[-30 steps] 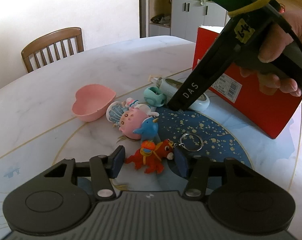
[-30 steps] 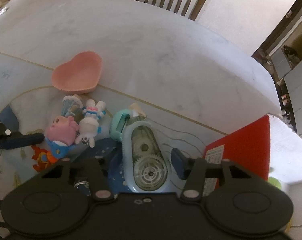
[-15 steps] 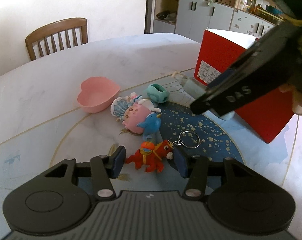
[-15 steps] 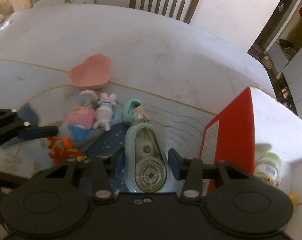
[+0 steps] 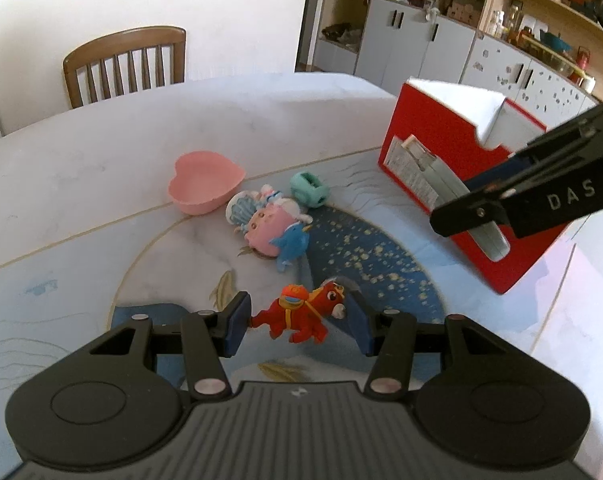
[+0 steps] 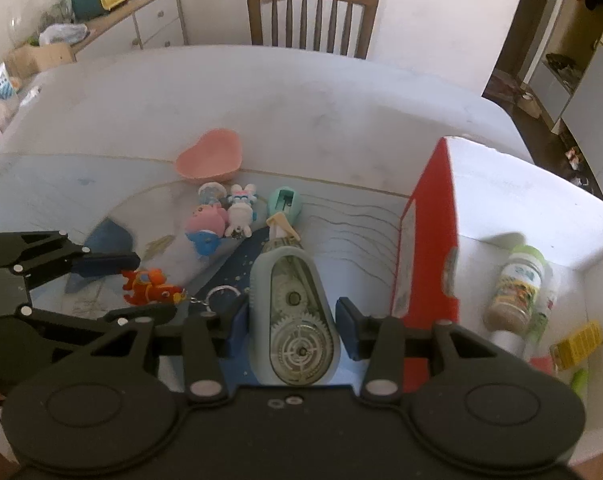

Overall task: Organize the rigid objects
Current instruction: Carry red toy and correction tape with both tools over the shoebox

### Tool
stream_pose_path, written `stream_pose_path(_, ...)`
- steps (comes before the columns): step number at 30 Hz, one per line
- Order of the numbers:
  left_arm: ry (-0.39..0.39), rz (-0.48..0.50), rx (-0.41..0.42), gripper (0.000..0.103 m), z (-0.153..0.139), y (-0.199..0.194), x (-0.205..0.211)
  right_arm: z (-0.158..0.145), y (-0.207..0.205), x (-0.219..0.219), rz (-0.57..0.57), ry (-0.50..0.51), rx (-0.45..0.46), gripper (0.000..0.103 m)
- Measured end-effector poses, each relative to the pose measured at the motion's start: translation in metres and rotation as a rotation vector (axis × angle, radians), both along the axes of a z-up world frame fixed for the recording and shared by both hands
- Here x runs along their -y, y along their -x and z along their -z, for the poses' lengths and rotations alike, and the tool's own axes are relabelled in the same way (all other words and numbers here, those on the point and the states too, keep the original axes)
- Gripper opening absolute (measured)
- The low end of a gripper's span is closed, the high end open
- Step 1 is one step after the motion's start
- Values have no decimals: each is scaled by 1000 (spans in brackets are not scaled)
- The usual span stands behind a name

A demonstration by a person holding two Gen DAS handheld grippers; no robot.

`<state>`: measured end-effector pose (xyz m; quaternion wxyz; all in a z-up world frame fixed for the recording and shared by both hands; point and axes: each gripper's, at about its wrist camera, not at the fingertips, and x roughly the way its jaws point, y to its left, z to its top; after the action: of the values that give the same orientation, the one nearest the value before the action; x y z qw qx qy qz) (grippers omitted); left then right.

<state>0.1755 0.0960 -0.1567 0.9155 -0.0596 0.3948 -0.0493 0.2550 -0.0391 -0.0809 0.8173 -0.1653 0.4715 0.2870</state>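
Right wrist view alone looks down into the open red box [image 6: 433,248]: a spice jar [image 6: 515,288], a yellow block [image 6: 577,344] and a green bit lie on its white floor. It also shows a sideboard [image 6: 149,20] with clutter. Left wrist view shows only the box's red outside, plus grey cabinets [image 5: 413,44] and shelves behind.

Left hand-held gripper [image 5: 299,322] is clamped on a red horse keychain [image 5: 301,312], lifted off the desk [image 5: 101,168]; its ring [image 6: 221,294] hangs below in the right view. Right hand-held gripper [image 6: 291,326] holds a grey correction-tape dispenser [image 6: 291,316] in the air, pads against its sides, just beside the box wall.

The desk is pale marble-look with a blue speckled patch [image 5: 361,256]. A wooden chair [image 5: 125,64] stands at the far edge, white wall behind.

On the desk: an empty pink heart dish [image 5: 205,182], a pink figure [image 5: 267,224], a blue whale [image 5: 291,242], a white bunny [image 6: 241,206] and a mint sharpener [image 5: 307,188], clustered close together.
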Motion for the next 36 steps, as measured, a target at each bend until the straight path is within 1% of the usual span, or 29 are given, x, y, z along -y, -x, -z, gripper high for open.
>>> stream_pose_path(10, 12, -8, 71, 52, -46, 8, 14, -43, 19, 33, 19, -79, 27, 45)
stream_pose_path(18, -2, -2, 129, 51, -86, 6, 37, -70, 19, 66, 21, -134, 66, 45)
stream_pose_path(21, -9, 0, 149, 51, -99, 2, 48, -76, 14, 79, 26, -140, 80, 45)
stream_pose_path(26, -25, 12, 166, 51, -112, -10, 72, -81, 4, 104, 32, -142, 99, 45)
stream_pose_path(33, -35, 38, 188, 51, -129, -33, 112, -80, -12, 140, 47, -152, 105, 45)
stream_pose_path(36, -55, 65, 201, 51, -135, -44, 133, -76, -20, 156, 55, -151, 106, 45)
